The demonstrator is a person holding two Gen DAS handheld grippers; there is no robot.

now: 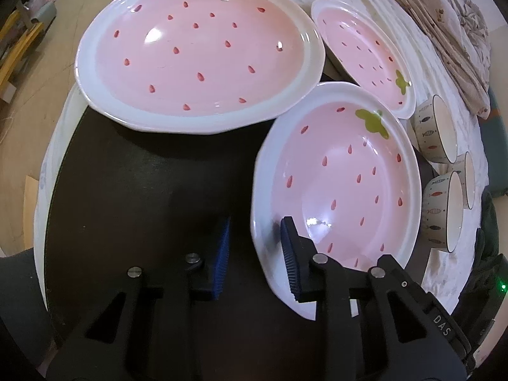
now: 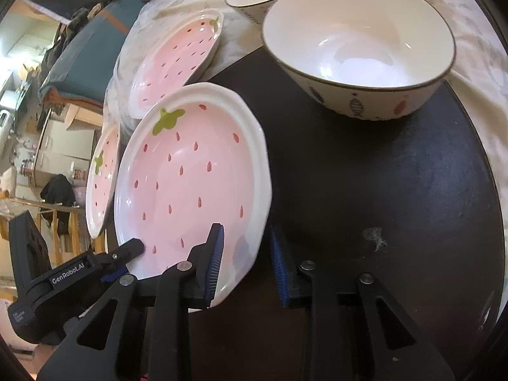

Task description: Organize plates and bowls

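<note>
Left wrist view: a strawberry plate (image 1: 336,184) — pink inside with red seed marks, a green leaf patch and a broad white rim — is being straddled at its near rim by the left gripper (image 1: 257,254), one blue ribbed pad inside the rim and the other outside it over the dark surface. Whether the pads are pressing on the rim cannot be told here.

In the right wrist view the same plate (image 2: 190,184) is being straddled at its opposite near edge by the right gripper (image 2: 246,254), one pad over the pink well and the other beyond the rim; the jaws are narrowed, but contact with the rim cannot be made out. The left gripper (image 2: 139,247) is being seen at the plate's far lower edge.

Two matching plates are lying close by: a larger plate (image 1: 197,54) just behind, its rim near the held plate's rim, and a third plate (image 1: 365,54) further back. Several white bowls with fish drawings (image 1: 441,212) are grouped beside them; one fish bowl (image 2: 358,47) is sitting upright on the round dark table top (image 2: 381,190).

A pale patterned cloth (image 1: 451,273) is lying around the dark top. A cluttered room with wooden furniture (image 2: 47,146) is showing beyond.
</note>
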